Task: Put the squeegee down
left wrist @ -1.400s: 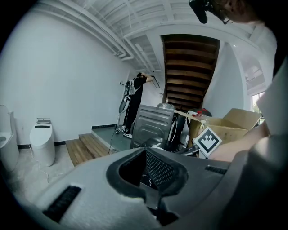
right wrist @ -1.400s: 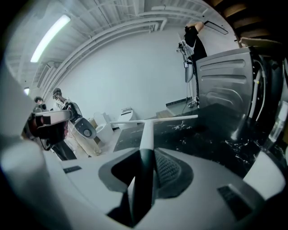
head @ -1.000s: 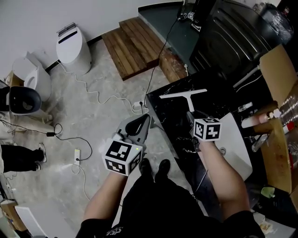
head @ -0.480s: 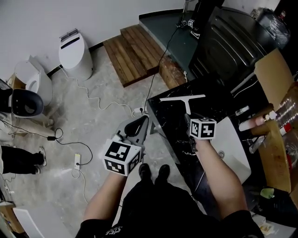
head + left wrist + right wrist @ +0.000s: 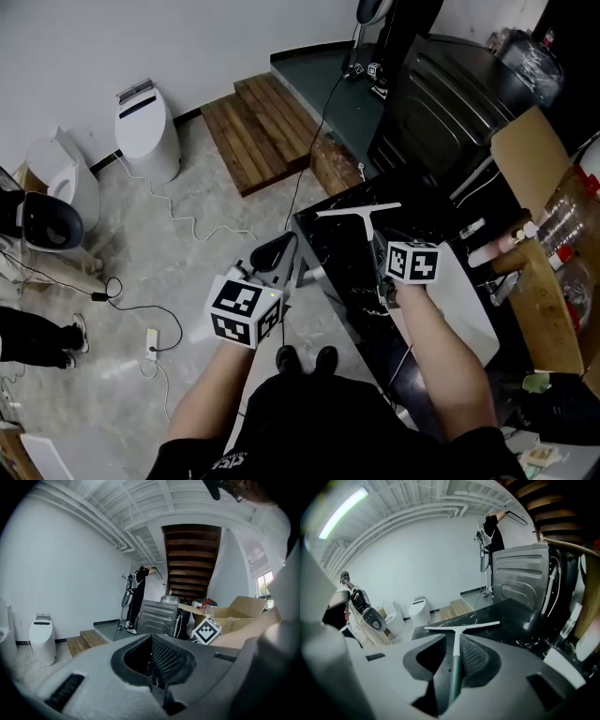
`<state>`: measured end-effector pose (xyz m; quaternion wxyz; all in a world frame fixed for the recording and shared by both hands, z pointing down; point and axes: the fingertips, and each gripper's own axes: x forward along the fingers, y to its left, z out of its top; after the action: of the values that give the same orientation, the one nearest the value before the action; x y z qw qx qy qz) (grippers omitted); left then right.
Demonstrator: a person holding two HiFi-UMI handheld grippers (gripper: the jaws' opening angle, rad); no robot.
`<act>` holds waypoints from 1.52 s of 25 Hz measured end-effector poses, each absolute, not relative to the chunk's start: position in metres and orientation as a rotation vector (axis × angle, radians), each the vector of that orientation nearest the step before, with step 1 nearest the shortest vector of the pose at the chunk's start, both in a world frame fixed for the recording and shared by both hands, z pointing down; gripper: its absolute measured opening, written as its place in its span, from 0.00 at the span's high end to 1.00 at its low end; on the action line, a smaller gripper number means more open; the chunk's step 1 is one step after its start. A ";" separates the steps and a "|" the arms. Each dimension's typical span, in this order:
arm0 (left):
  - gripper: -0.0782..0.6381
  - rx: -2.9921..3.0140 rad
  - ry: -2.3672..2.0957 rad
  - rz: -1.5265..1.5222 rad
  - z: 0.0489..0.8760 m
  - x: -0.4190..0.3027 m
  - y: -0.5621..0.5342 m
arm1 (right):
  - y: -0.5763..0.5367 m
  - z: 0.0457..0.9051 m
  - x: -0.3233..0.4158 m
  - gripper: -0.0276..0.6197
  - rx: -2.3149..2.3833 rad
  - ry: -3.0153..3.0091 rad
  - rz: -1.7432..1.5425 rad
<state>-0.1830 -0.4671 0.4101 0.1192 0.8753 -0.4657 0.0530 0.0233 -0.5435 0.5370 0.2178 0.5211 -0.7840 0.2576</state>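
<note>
The white squeegee lies on the black marble counter, blade away from me and handle toward me. My right gripper hovers over the handle's near end. In the right gripper view the squeegee runs between the jaws of the right gripper. The handle lies along the right pad, with a dark gap on its left. The jaws are closing and stand wide. My left gripper hangs off the counter's left edge over the floor. In its own view the left gripper has its tips together and holds nothing.
A white basin sits in the counter right of my right arm. Bottles and a cardboard box stand at the right. A dark metal appliance is behind the counter. Wooden steps, a toilet and cables are on the floor.
Both hands have risen slightly. The squeegee stays flat on the counter in front of the right gripper. The left gripper holds nothing, as before.
</note>
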 end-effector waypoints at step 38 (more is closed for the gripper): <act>0.88 2.656 -1.344 0.167 0.370 -0.120 -0.446 | -0.390 0.362 0.134 0.95 1.670 -2.538 0.266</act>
<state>-0.1197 -0.4460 0.3698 0.0803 0.8880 -0.4493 0.0560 0.1337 -0.3897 0.3617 0.0459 0.5470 -0.8313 0.0872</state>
